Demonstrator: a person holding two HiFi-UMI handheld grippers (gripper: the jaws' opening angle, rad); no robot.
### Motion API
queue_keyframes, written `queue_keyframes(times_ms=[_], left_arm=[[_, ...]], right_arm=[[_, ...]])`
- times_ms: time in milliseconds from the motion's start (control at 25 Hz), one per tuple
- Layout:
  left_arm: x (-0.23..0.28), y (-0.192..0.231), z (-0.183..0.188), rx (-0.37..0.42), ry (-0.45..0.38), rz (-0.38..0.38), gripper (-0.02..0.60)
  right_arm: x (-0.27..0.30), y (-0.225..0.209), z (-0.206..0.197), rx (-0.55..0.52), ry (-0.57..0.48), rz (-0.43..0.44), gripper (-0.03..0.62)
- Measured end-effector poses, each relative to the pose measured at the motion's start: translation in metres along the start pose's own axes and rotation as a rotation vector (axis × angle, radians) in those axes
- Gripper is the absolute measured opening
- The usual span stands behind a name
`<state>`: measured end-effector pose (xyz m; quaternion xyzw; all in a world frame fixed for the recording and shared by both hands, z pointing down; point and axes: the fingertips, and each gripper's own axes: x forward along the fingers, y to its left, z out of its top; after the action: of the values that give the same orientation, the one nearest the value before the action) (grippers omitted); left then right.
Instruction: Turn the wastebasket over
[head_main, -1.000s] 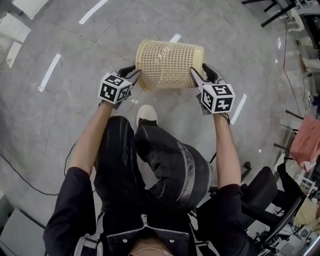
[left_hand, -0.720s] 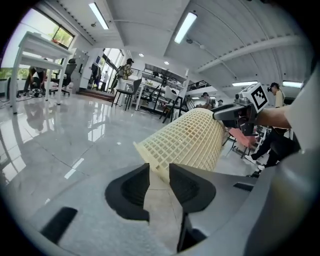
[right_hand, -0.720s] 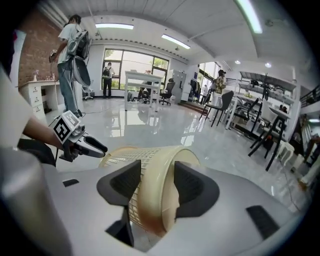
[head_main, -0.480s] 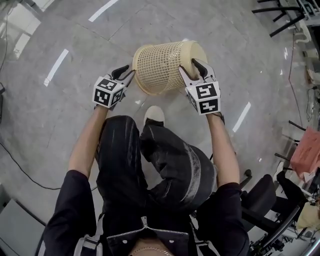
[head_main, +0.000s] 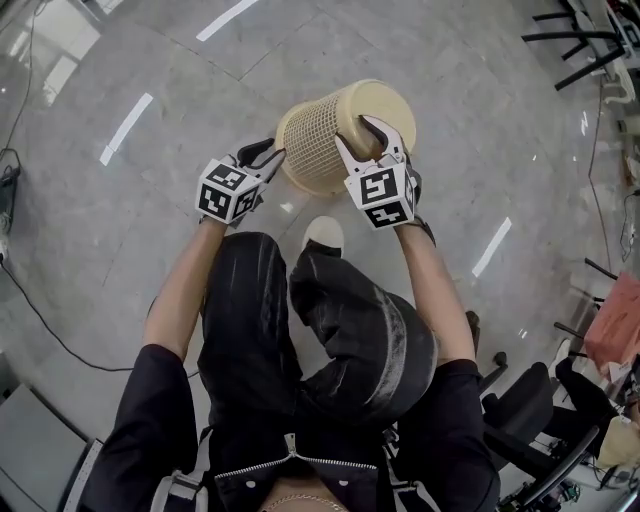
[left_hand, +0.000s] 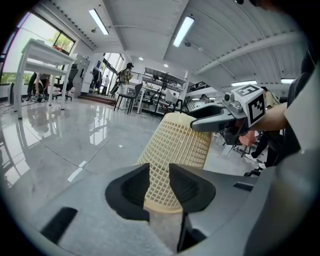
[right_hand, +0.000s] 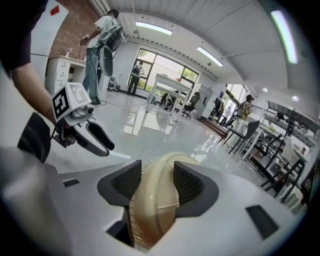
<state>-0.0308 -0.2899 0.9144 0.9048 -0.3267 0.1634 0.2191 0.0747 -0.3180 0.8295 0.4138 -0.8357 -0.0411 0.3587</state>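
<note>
A cream mesh wastebasket (head_main: 318, 128) hangs tilted above the floor, its solid base (head_main: 388, 100) up and to the right, its mouth down and to the left. My left gripper (head_main: 264, 157) pinches the mesh wall at the rim (left_hand: 161, 202), with the lattice running between its pads (left_hand: 131, 186). My right gripper (head_main: 371, 136) straddles the edge of the base (right_hand: 156, 187), both pads pressed on it. Seen from the left gripper, the right gripper (left_hand: 212, 120) lies across the basket's top. In the right gripper view, the left gripper (right_hand: 96, 138) shows at the left.
Below the basket are the person's white shoe (head_main: 322, 233) and black trousers (head_main: 300, 330). Glossy grey floor tiles (head_main: 120, 220) spread all round. Office chairs (head_main: 545, 395) stand at the lower right, and a cable (head_main: 45, 315) runs at the left. White tables (left_hand: 42, 52) stand far off.
The basket has swung from lying sideways to base up and to the right. My right gripper has rolled and moved left onto the base. My left gripper has shifted slightly with the rim.
</note>
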Motion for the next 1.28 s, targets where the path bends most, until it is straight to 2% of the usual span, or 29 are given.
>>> queue_keyframes(times_ms=[120, 240, 440, 680, 880, 1000, 1120, 1200, 1280], left_arm=[[-0.007, 0.008, -0.002, -0.001, 0.001, 0.015, 0.114], [-0.016, 0.017, -0.002, -0.02, -0.017, 0.031, 0.114], [-0.025, 0.022, 0.002, -0.034, -0.038, 0.043, 0.115], [-0.023, 0.009, 0.014, -0.023, -0.071, 0.019, 0.114], [-0.023, -0.005, 0.035, -0.003, -0.114, -0.006, 0.114], [-0.023, -0.01, 0.051, 0.007, -0.148, -0.022, 0.114], [-0.02, -0.02, 0.064, 0.024, -0.192, -0.048, 0.099], [-0.016, -0.029, 0.074, 0.047, -0.23, -0.075, 0.067], [-0.01, -0.038, 0.082, 0.068, -0.252, -0.106, 0.032]], right_arm=[[0.023, 0.027, -0.017, -0.056, 0.08, 0.061, 0.202], [0.036, 0.037, -0.03, -0.128, 0.125, 0.045, 0.21], [0.036, 0.035, -0.027, -0.106, 0.124, 0.049, 0.21], [0.039, 0.037, -0.027, -0.104, 0.13, 0.048, 0.21], [0.022, 0.024, -0.01, -0.03, 0.033, 0.001, 0.201], [0.011, 0.013, -0.007, 0.064, -0.003, -0.021, 0.182], [-0.004, -0.004, -0.015, 0.172, -0.015, -0.072, 0.113], [-0.014, -0.023, -0.025, 0.236, -0.017, -0.149, 0.024], [-0.021, -0.036, -0.038, 0.312, -0.016, -0.192, 0.015]])
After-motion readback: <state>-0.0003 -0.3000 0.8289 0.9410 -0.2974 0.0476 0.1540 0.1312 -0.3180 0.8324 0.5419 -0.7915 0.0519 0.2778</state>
